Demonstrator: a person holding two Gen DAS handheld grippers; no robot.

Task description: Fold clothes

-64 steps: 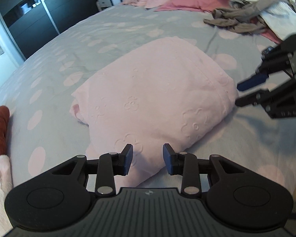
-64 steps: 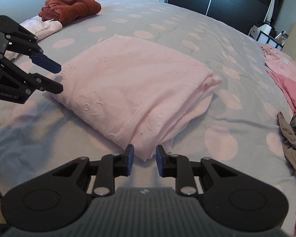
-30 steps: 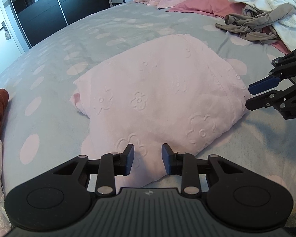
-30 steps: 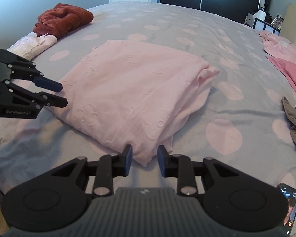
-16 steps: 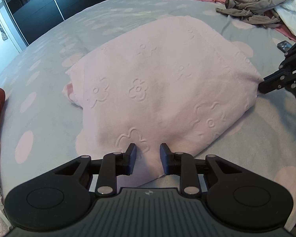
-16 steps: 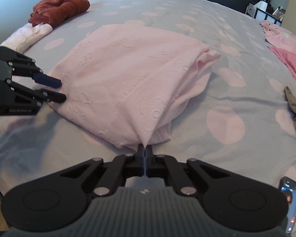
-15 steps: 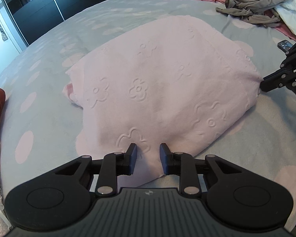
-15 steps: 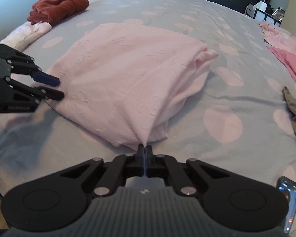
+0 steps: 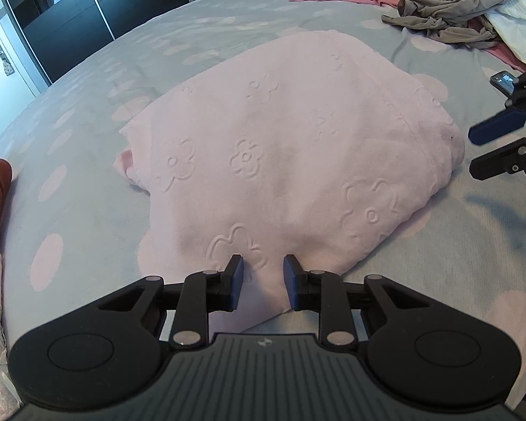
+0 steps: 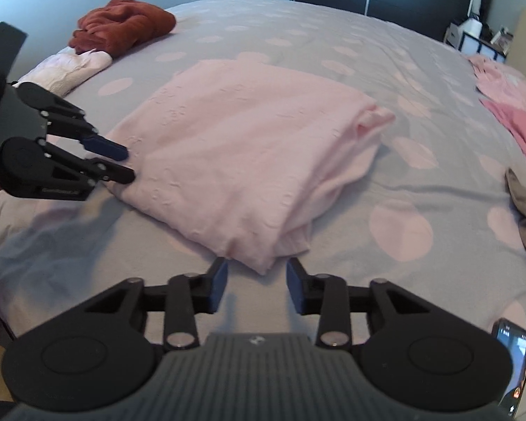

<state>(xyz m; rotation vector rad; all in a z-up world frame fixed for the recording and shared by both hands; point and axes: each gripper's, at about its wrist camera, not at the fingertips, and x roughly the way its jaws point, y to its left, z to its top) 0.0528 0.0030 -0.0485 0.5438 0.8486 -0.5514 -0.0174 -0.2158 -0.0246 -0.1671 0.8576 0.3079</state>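
Observation:
A folded pale pink garment (image 9: 298,147) with embossed flowers lies on the grey, pink-dotted bed (image 9: 87,112). My left gripper (image 9: 261,277) is open, its fingers straddling the garment's near edge, with cloth lying between them. In the right wrist view the same garment (image 10: 249,154) has its near corner just in front of my right gripper (image 10: 256,277), which is open and holds nothing. The left gripper (image 10: 117,163) shows at the garment's left edge there, and the right gripper (image 9: 491,149) shows open beside the garment's right side in the left wrist view.
A maroon garment (image 10: 122,24) and a whitish one (image 10: 66,70) lie at the bed's far left. Grey clothes (image 9: 438,21), white clothes (image 9: 508,7) and pink clothes (image 10: 508,80) are piled on the other side. A phone (image 10: 513,361) lies by the right gripper. Dark wardrobe doors (image 9: 70,17) stand behind.
My right gripper, shut on the garment's corner half a second ago, has opened and let it drop onto the bed. The left gripper stays open at the near edge.

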